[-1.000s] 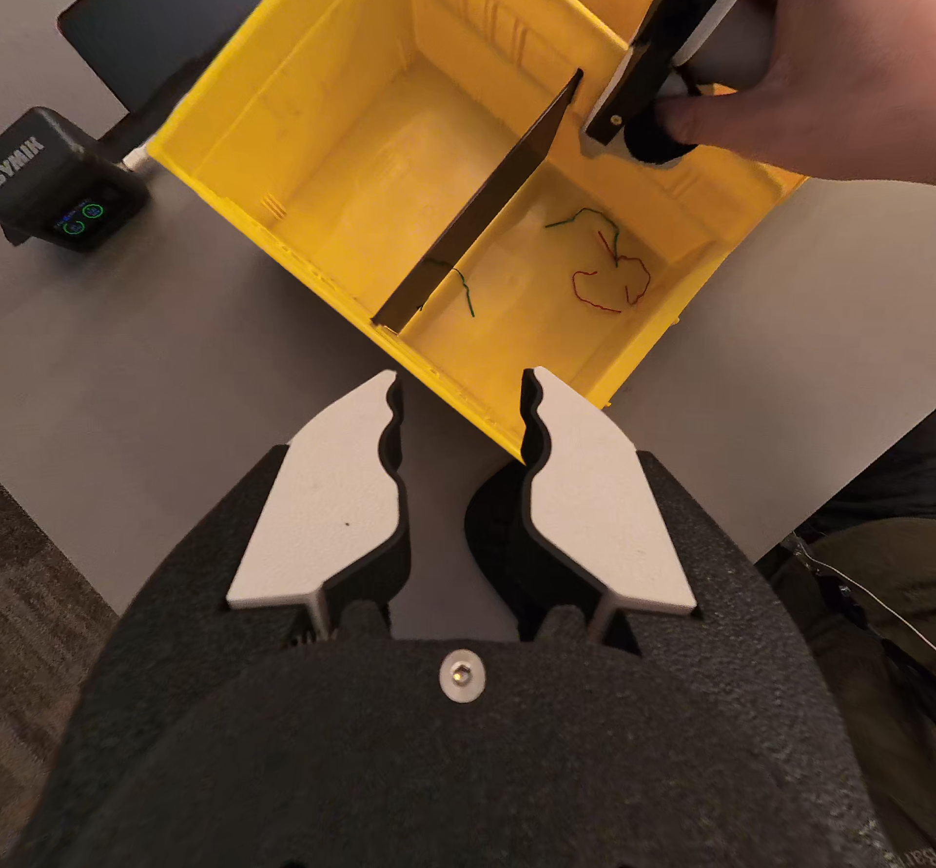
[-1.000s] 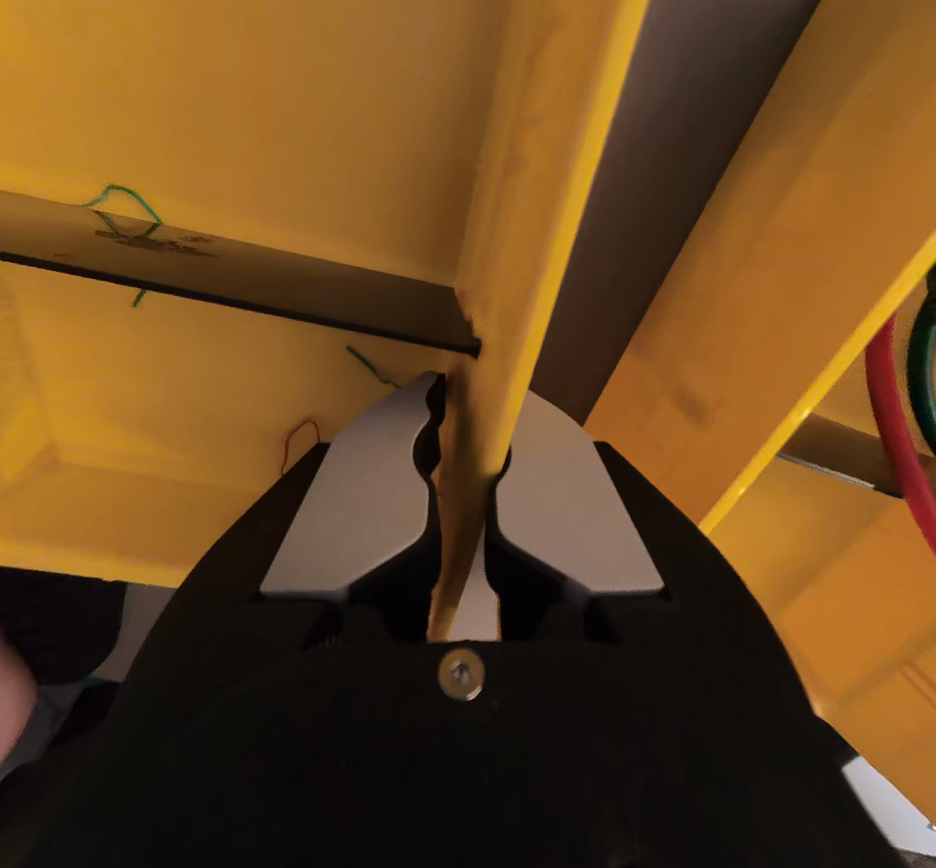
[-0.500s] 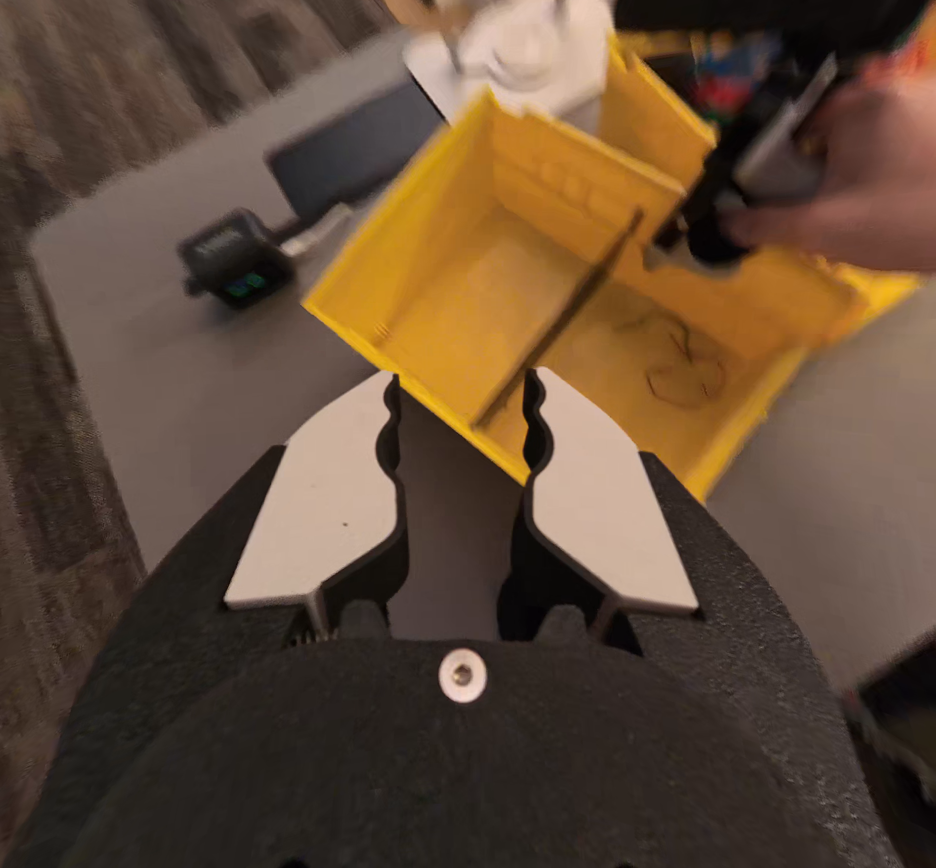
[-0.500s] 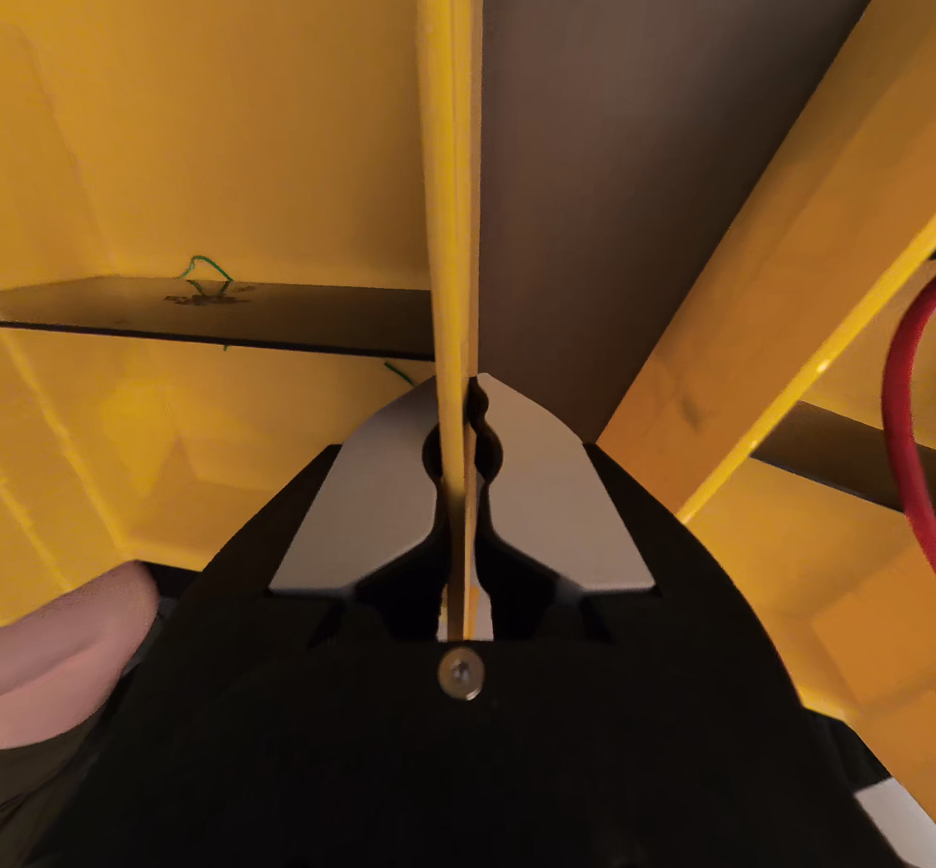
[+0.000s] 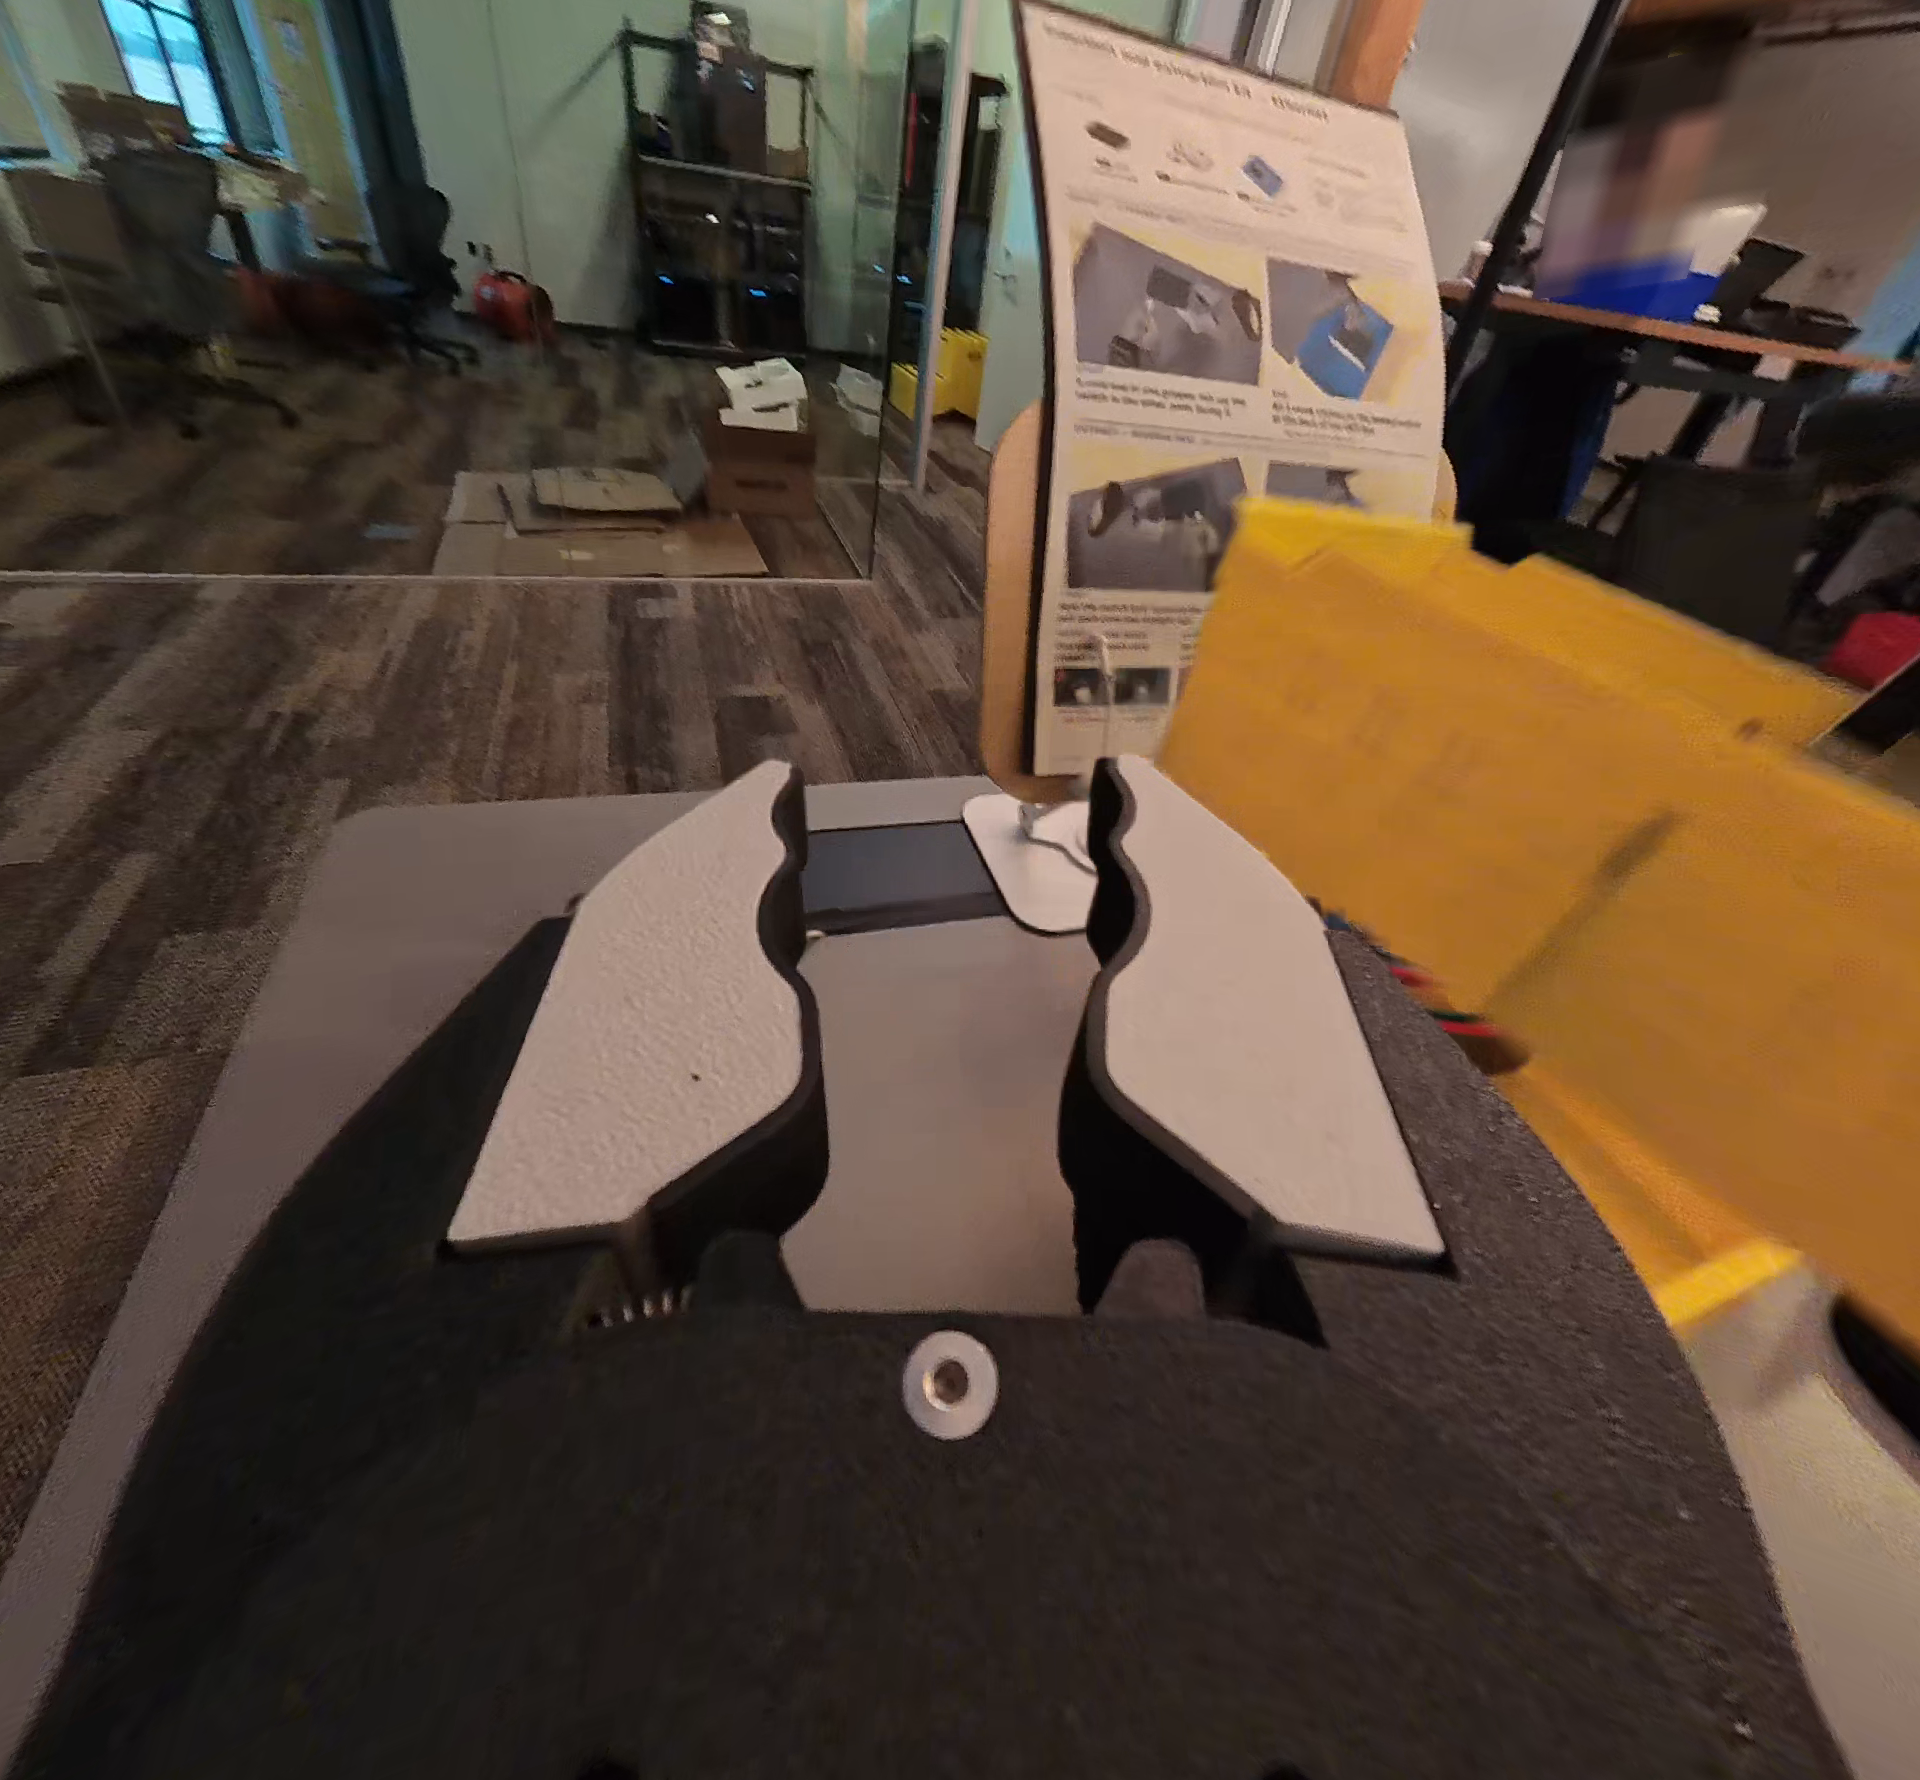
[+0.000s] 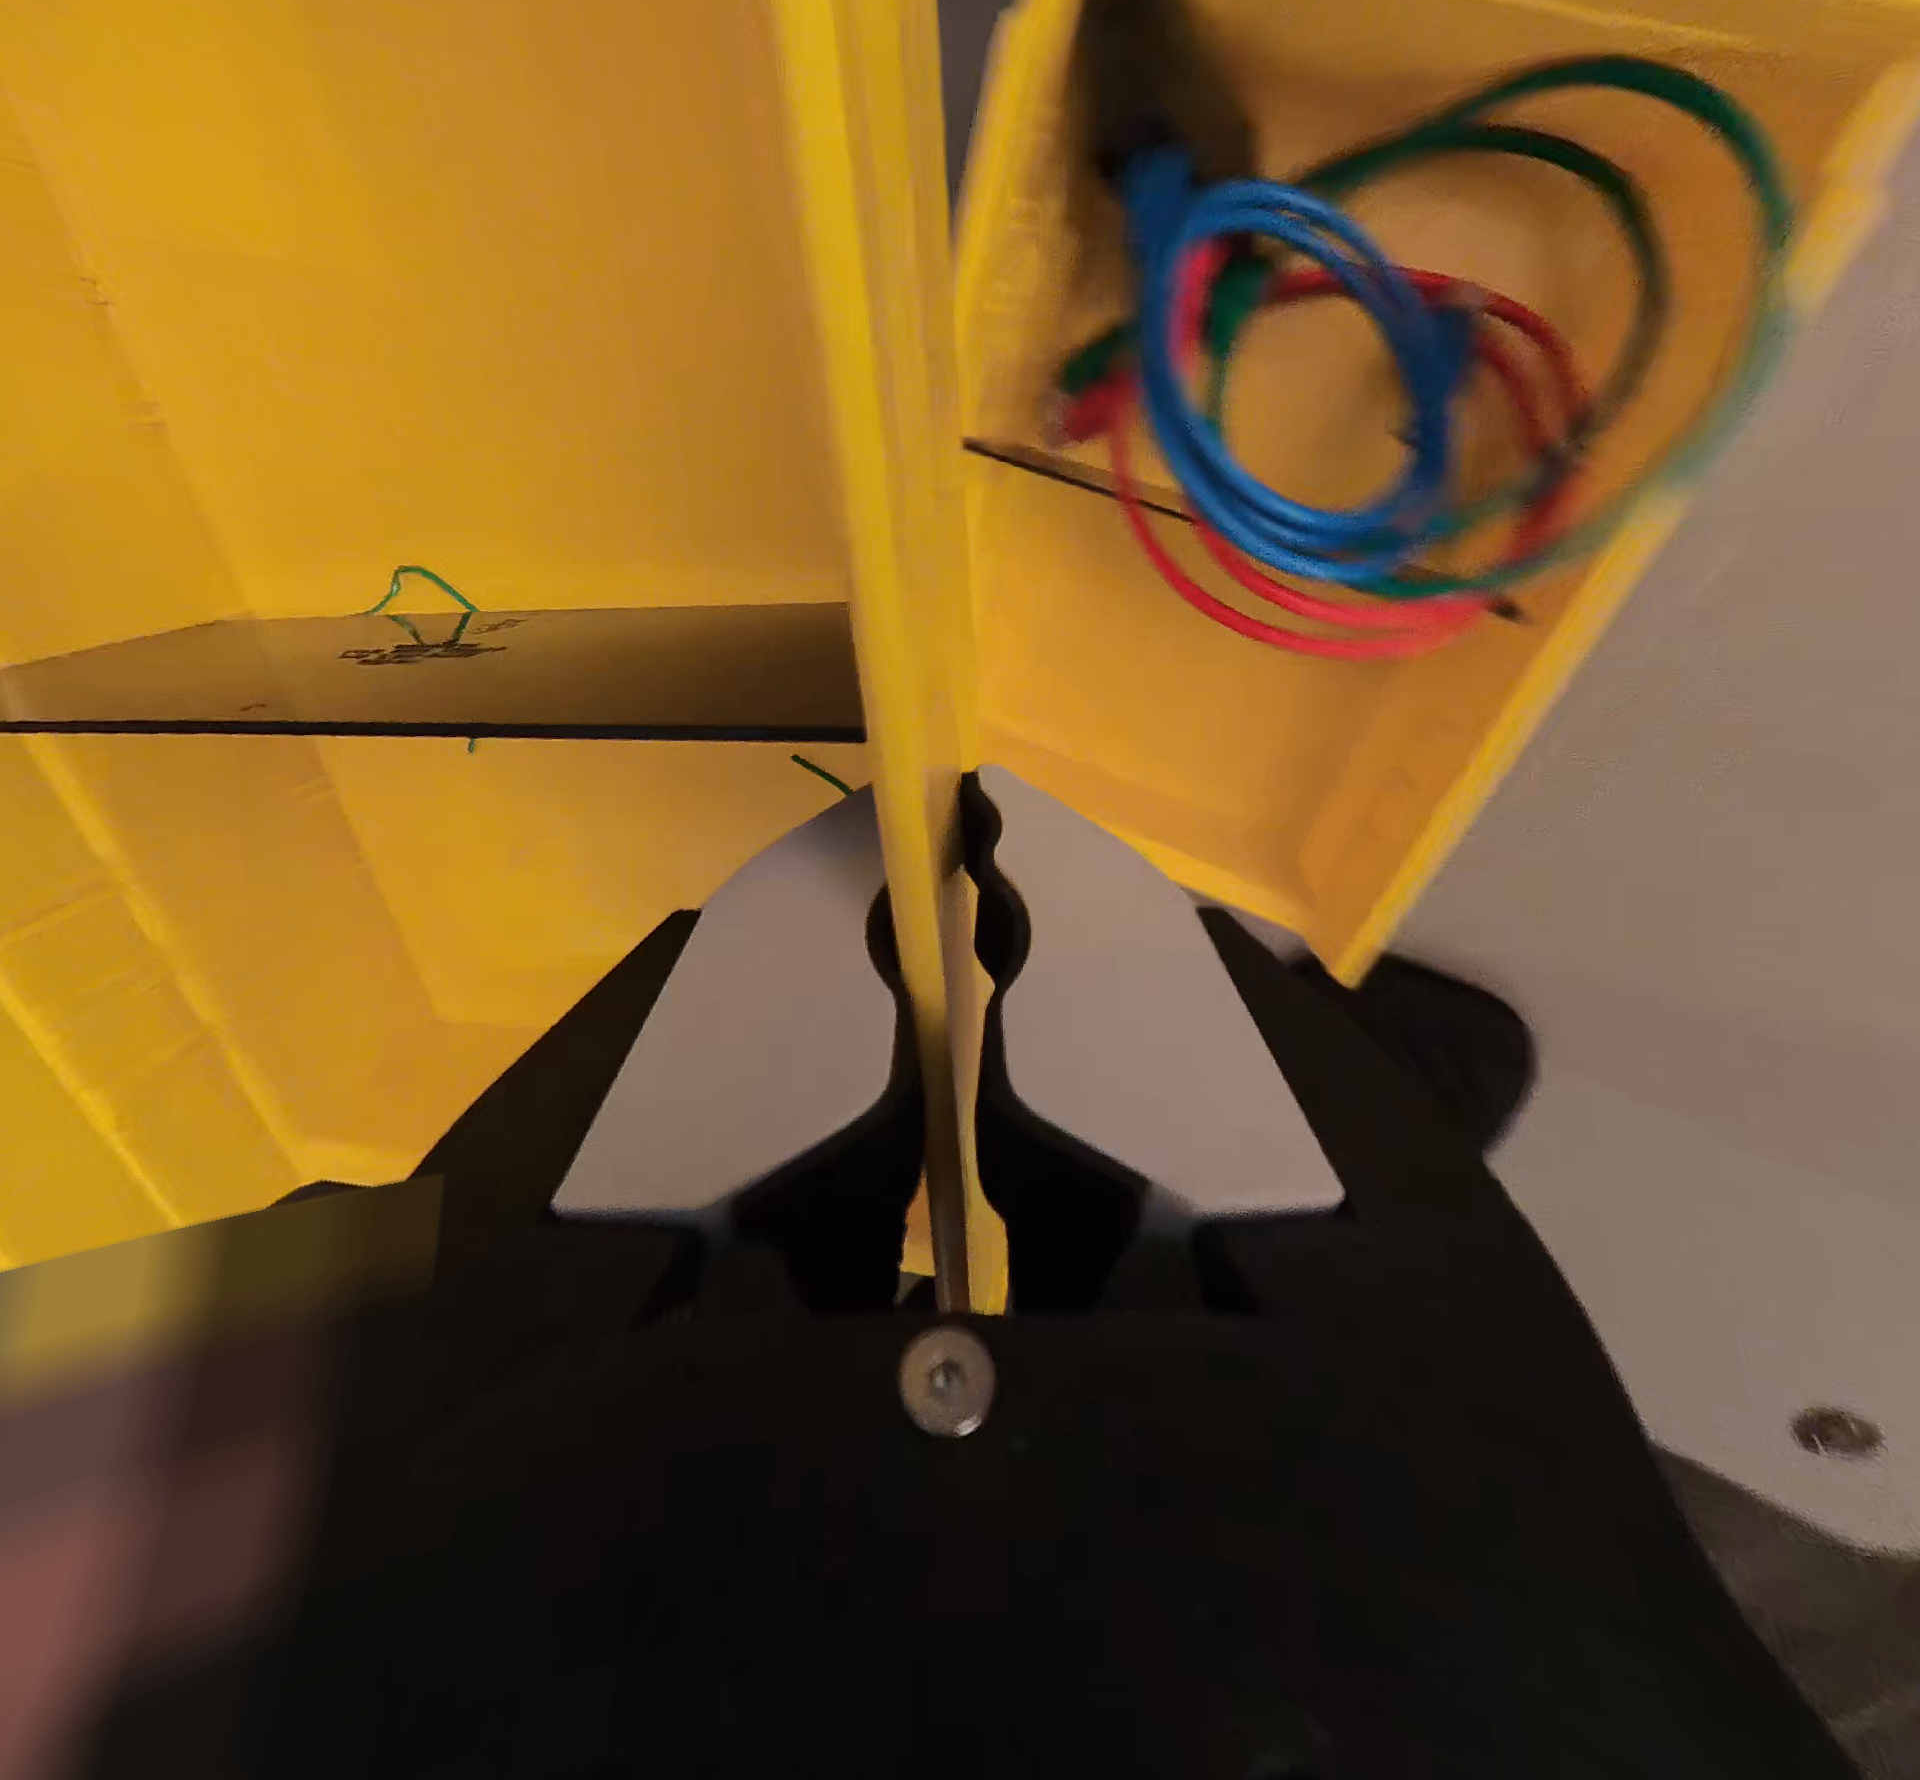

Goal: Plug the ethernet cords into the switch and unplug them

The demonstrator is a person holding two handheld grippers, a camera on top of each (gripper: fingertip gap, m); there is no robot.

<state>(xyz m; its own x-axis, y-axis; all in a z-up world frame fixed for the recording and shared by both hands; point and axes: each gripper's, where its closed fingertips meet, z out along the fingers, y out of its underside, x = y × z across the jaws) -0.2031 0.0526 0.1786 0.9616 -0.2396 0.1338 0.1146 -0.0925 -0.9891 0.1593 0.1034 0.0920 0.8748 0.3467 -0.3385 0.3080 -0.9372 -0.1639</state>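
My right gripper (image 6: pixel 951 800) is shut on the side wall (image 6: pixel 894 380) of an empty yellow bin, which has a black divider (image 6: pixel 520 665) and a few thin wire scraps inside. A second yellow bin (image 6: pixel 1226 754) to its right holds coiled blue ethernet cords (image 6: pixel 1299 359), red cords (image 6: pixel 1340 618) and green cords (image 6: pixel 1662 99). My left gripper (image 5: pixel 940 857) is open and empty above the grey table (image 5: pixel 935 1086). The lifted yellow bin (image 5: pixel 1507 795) shows blurred on the right of the left wrist view. No switch is in view.
A dark flat pad (image 5: pixel 894 873) and the white base (image 5: pixel 1023 857) of an upright instruction sheet (image 5: pixel 1226 380) stand at the table's far edge. Beyond lies carpeted office floor with shelves, chairs and cardboard. A round screw head (image 6: pixel 1839 1460) marks the table near its edge. There is about 40 centimeters between the tips of the two grippers.
My left gripper has swung up from looking down into the bin to looking level across the room. My right gripper, still clamped on the bin wall, has moved so the cord-filled bin comes into view.
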